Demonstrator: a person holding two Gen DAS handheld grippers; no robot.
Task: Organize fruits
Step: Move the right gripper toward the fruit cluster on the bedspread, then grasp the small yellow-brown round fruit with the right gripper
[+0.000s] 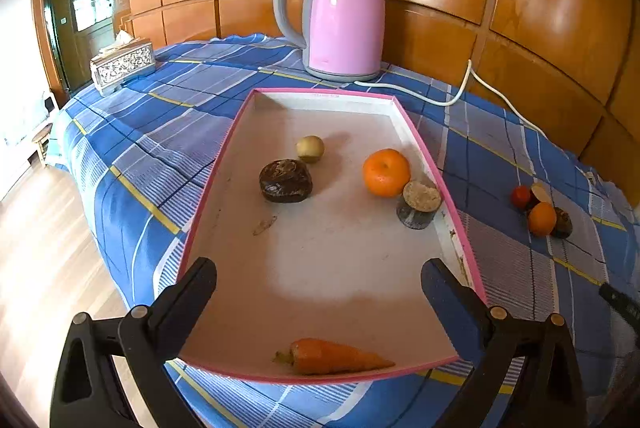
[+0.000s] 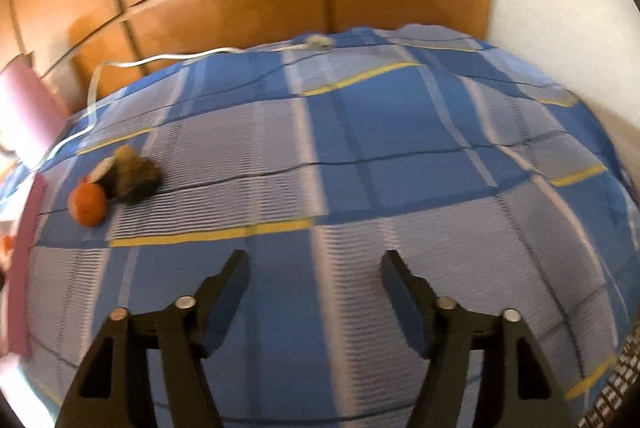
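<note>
A pink-rimmed tray (image 1: 440, 179) lies on the blue plaid tablecloth. In it are an orange (image 1: 386, 172), a small yellowish fruit (image 1: 310, 148), a dark brown fruit (image 1: 285, 181), a cut dark piece (image 1: 419, 204) and a carrot (image 1: 336, 356) at the near edge. My left gripper (image 1: 318, 274) is open and empty above the tray's near half. A small pile with an orange (image 1: 542, 218) (image 2: 88, 204), a red fruit (image 1: 521, 196) and dark pieces (image 2: 134, 173) lies on the cloth right of the tray. My right gripper (image 2: 316, 266) is open and empty over bare cloth, right of that pile.
A pink kettle (image 1: 344, 13) stands behind the tray, its white cord (image 1: 456, 95) running right along the cloth. A patterned tissue box (image 1: 122, 65) sits at the far left corner. Wooden wall panels stand behind the table. The table edge drops to the floor on the left.
</note>
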